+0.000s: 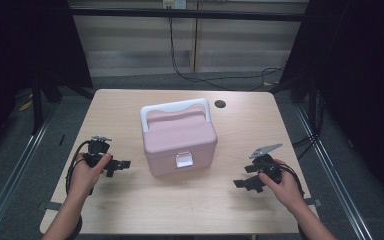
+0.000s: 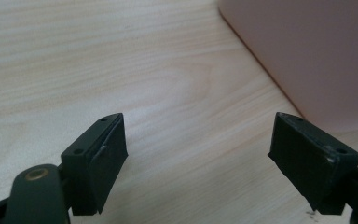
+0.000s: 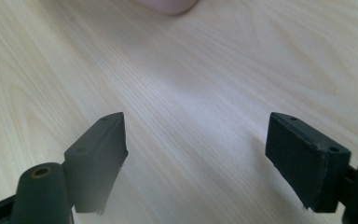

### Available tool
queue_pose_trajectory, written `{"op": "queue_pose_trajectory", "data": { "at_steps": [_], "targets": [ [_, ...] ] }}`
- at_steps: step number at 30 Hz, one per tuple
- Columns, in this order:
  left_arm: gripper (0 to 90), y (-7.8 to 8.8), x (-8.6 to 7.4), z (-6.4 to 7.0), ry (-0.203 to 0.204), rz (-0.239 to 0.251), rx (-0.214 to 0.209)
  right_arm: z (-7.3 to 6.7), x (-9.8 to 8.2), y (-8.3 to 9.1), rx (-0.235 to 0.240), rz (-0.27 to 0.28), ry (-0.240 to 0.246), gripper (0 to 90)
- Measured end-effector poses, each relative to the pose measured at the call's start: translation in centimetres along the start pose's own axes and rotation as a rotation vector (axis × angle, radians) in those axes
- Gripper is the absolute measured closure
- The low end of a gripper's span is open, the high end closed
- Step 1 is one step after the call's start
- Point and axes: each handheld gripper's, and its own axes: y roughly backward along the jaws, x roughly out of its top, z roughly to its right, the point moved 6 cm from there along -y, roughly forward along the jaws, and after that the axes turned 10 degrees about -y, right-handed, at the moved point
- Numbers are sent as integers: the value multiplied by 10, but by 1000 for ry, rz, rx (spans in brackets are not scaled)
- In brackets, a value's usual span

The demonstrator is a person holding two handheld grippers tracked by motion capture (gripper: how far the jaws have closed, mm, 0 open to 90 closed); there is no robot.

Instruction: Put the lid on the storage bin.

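- A pink plastic box (image 1: 180,142) with rounded corners stood near the middle of the pale wood-grain table (image 1: 130,210), its lid down.
- A white arched handle (image 1: 172,109) lay folded over the back of the lid, and a small white latch (image 1: 183,159) sat on the front wall.
- The left gripper (image 1: 121,165) was held low just beside the box's left side, its blocky matte-black jaws spread wide with only bare tabletop between them; in the left gripper view the box's smooth pink wall (image 2: 307,56) rose at the upper right.
- The right gripper (image 1: 244,184) hovered off the box's right front corner, jaws likewise wide apart and holding nothing, a rounded pink corner (image 3: 168,5) at the top edge.
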Motion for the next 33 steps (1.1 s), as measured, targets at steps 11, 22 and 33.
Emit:
{"op": "queue_pose_trajectory", "data": {
  "at_steps": [11,22,33],
  "targets": [
    [184,-8,-11,0,-73,39,21,8,-12,-6,-31,26,29,195],
    [153,-12,-20,1,-165,87,49,11,-20,-9,-40,83,61,174],
    [97,-16,-31,6,-280,162,95,11,-32,-11,-88,196,144,149]
  ]
}}
